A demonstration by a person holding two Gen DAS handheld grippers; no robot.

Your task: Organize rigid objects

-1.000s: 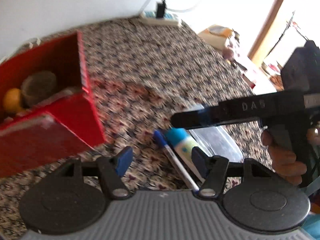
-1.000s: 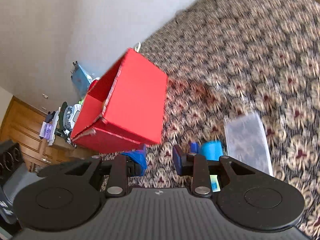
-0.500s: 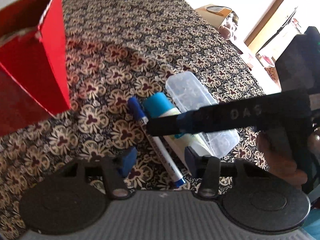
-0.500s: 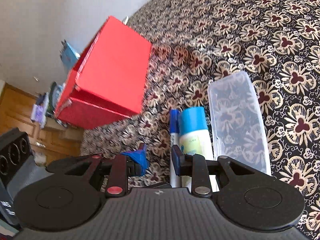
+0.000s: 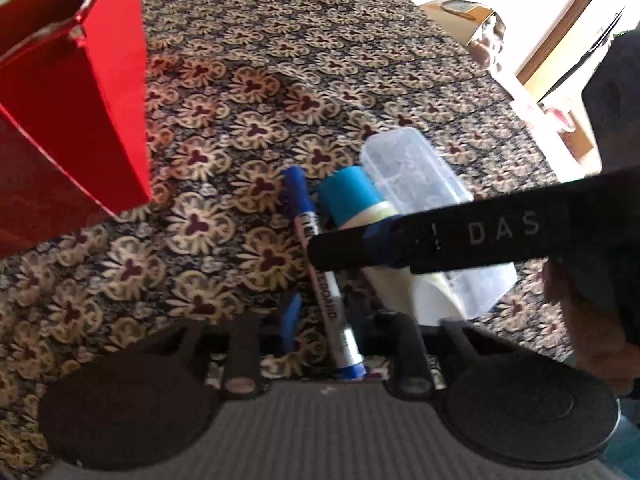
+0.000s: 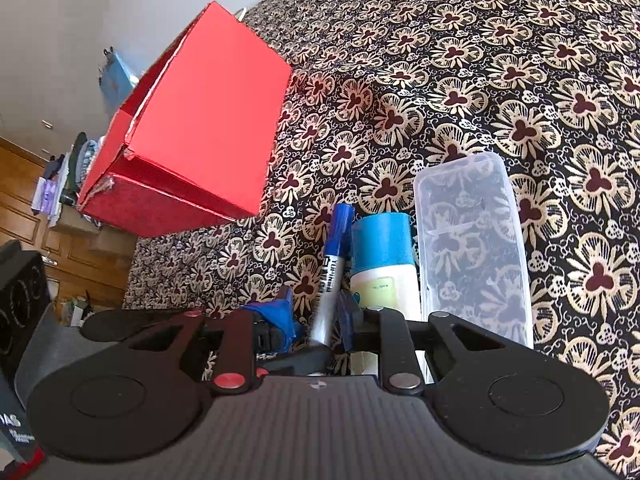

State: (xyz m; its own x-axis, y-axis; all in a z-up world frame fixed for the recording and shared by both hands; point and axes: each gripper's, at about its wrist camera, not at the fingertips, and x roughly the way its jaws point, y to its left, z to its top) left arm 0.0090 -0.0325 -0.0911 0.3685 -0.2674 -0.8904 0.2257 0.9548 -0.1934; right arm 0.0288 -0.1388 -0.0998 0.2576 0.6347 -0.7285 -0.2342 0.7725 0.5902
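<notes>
2 grippers straddle 1 thing here, and we think the coming move turns on that shared line. The blue-capped marker [image 5: 330, 304] lies flat on the patterned cloth [image 5: 248, 92], its long axis running away from both cameras, cap at the far end and tail at the near end, so each pair of jaws crosses the barrel squarely. The left gripper [image 5: 324, 314] is closing with the tail of the barrel between its fingers; we see a gap on the side of its blue pad, so we would not call it clamped yet. The right gripper [image 6: 316, 314] is also closing around the same barrel, seemingly a little further toward the cap, with 1 pad about touching and the other just apart. Just beside the marker, on its right, lies a blue-capped tube [image 5: 348, 196], and a clear plastic case [image 5: 412, 168] lies beyond that. The red box [image 5: 80, 100] stands ahead and to the left, well apart. Neither hand is clearly nearer.
</notes>
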